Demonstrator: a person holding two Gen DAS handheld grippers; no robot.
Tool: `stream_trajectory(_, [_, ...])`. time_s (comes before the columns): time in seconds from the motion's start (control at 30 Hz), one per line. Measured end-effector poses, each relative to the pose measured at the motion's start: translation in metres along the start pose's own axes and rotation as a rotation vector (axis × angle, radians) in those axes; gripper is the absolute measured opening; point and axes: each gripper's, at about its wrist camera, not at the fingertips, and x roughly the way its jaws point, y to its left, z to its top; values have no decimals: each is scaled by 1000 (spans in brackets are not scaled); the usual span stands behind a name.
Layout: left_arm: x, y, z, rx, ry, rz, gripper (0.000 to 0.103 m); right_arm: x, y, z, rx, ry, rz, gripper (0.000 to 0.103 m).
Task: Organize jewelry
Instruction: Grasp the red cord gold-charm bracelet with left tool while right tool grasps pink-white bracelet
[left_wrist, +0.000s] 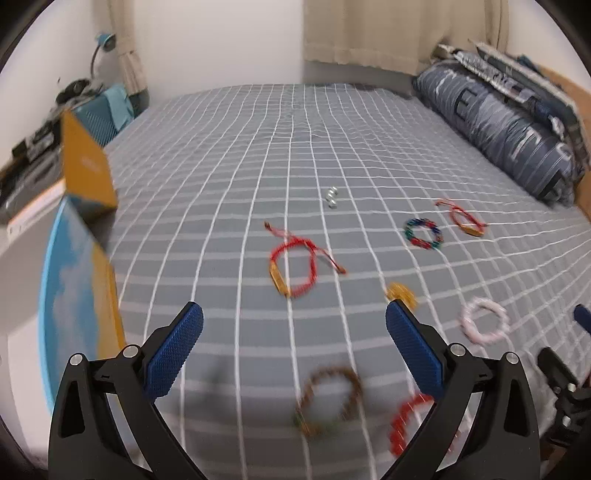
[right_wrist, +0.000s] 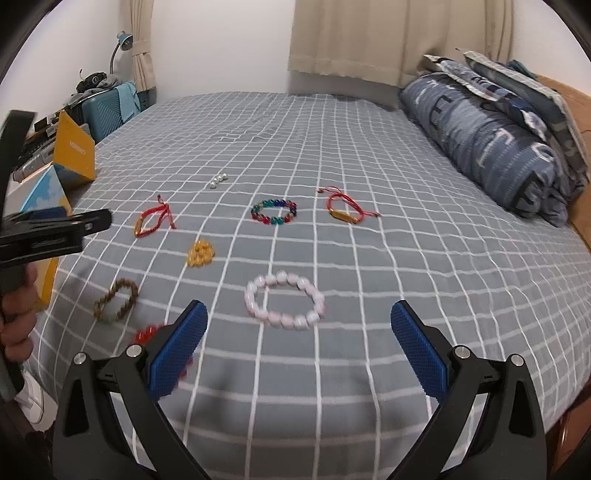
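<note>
On the far left edge of the bed (right_wrist: 369, 147) sits an open orange box (right_wrist: 74, 155), probably where everything ends up, though its inside isn't visible. The left tool (left_wrist: 294, 332) hangs above the sheet with fingers wide apart and nothing in them, a brown bead bracelet (left_wrist: 328, 398) lying blurry just under it. Moving right there's the red cord bracelet (right_wrist: 153, 220), amber beads (right_wrist: 200, 253), then the pink bracelet (right_wrist: 284, 304) right ahead of the right tool (right_wrist: 298, 325), also spread open and empty. Looks like picking hasn't started; next move needs a low pinch on one strand.
</note>
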Motion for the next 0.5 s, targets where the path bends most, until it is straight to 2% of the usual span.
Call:
stream_trajectory(0.17, [48,0,23,-5,79,-22,97,37,6,15,-15,42,0,93])
stream_trajectory(0.23, [65,-2,27,-1,91,2,97,51,7,18,-7,69,5,93])
stream_trajectory(0.43, [110,2,29,-38,165,-6,95,88,6,11,5,145,5,89])
stream_trajectory(0.5, [120,6,26,-54,189,-18,91,97,4,7,17,168,5,87])
